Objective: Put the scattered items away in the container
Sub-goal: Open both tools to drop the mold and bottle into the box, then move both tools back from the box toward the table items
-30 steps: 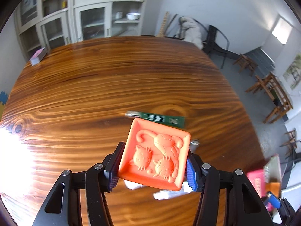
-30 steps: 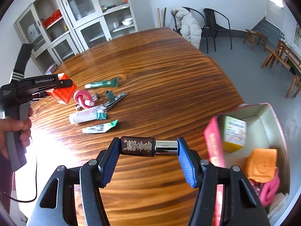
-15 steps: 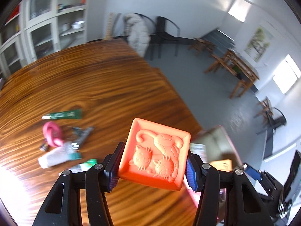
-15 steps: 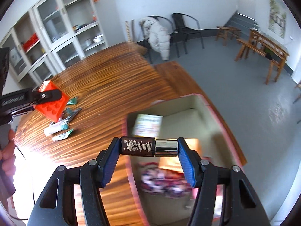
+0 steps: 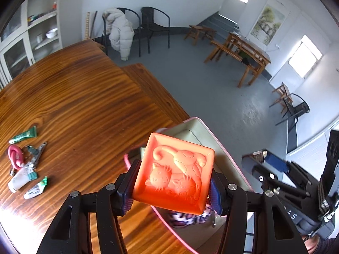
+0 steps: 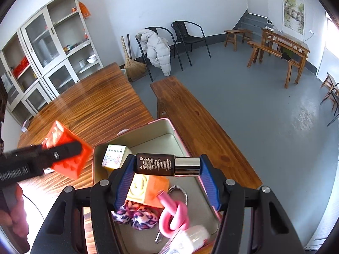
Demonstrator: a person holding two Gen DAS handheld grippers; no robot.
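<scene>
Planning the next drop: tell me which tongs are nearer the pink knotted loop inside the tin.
Right. The right tongs hover directly above the pink loop in the tin; the left tongs hang beyond its left wall.

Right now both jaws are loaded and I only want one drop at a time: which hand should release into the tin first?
Right. Its bottle hangs directly over the tin's open interior, while the left's orange block sits beside the rim, above the table.
</scene>
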